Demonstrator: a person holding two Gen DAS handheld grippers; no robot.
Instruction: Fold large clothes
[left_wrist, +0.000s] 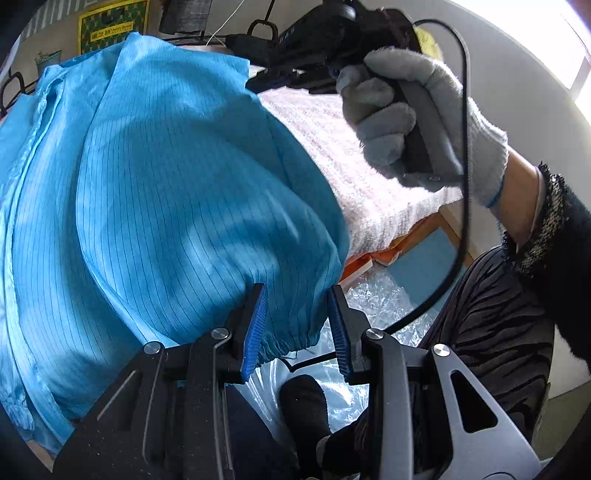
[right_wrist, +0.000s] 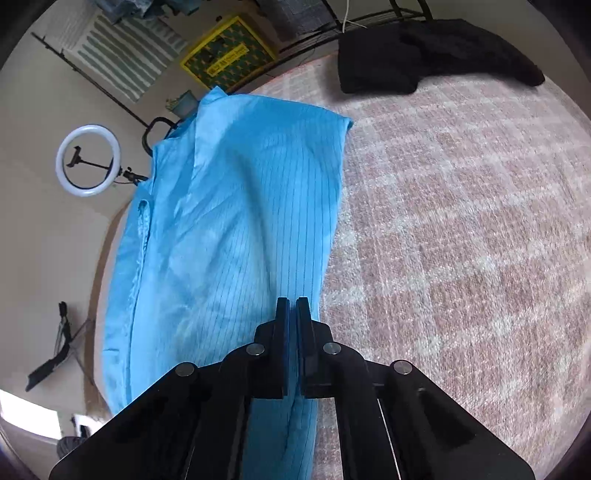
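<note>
Left gripper (left_wrist: 297, 325), fingers spread, straddles the gathered cuff of a blue striped garment (left_wrist: 155, 206); right gripper (right_wrist: 293, 345) pinches its cloth above a pink blanket (right_wrist: 461, 221).

Wide bare stretch of pink-and-cream checked woven blanket (right_wrist: 461, 229) across right of right-wrist frame. Blocked at left by long blue pinstriped garment (right_wrist: 229, 221), at upper right by folded black cloth (right_wrist: 424, 62). Beyond bed edge, possibly crinkled clear plastic wrap (left_wrist: 373, 299).
</note>
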